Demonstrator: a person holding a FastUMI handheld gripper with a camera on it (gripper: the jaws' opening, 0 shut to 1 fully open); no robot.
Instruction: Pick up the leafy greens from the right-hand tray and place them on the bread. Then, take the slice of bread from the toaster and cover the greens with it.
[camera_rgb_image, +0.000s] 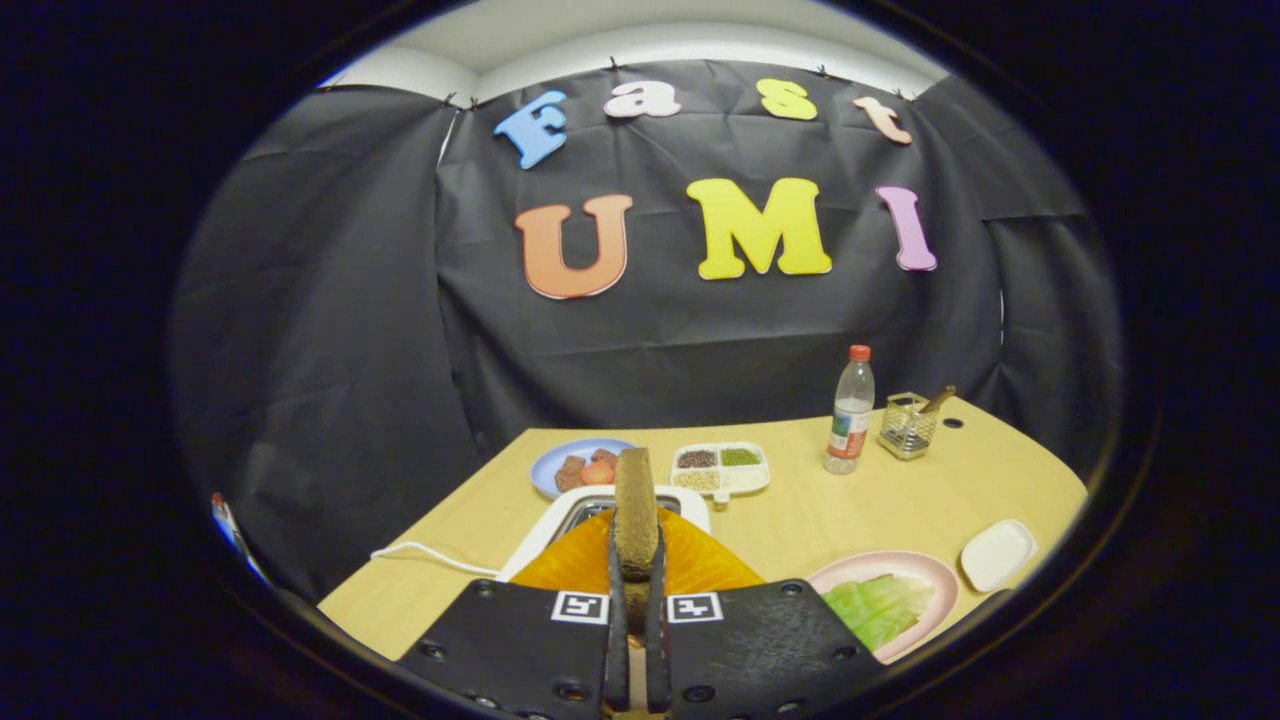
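Tool (636, 600) at bottom centre is clamped on the bread slice (635, 510), held upright above the toaster (560, 525). Looks light, stiff and crumbly, so I'd keep pinching the flat faces gently. Greens (880, 608) sit on the pink plate (915, 566) lower right

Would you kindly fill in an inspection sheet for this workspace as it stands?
Surface: light wooden table.
Job's things: bread slice upright between the fingers, above the toaster; leafy greens on a pink plate.
Clutter: blue plate of food, sectioned tray, bottle, wire basket, small white dish.
Tongs: shut on the bread.
Cables: white cord from toaster.
Surroundings: black cloth wall.
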